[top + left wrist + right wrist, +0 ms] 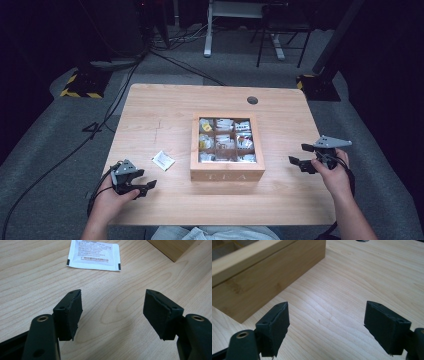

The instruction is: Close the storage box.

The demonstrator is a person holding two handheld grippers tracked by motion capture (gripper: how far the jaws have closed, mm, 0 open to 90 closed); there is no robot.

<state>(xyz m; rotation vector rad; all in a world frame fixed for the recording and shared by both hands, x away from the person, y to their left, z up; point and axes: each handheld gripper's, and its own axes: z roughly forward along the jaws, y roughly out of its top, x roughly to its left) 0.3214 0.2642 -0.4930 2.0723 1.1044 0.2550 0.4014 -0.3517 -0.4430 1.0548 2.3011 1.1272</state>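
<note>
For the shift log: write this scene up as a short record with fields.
surface: wooden table
box: wooden tea box at the table's middle, its compartments holding packets
loose item: white packet flat on the table, left of the box, apart from it
left hand-held gripper: open, holding nothing, pointed toward the packet
right hand-held gripper: open, holding nothing, right of the box
contact: neither gripper touches the box or the packet

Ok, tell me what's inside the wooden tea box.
The wooden tea box has a three-by-three grid of compartments, each holding tea packets in white and yellow wrappers. The packets lie piled, so anything beneath the top ones is hidden, and their print is too small to read.
</note>
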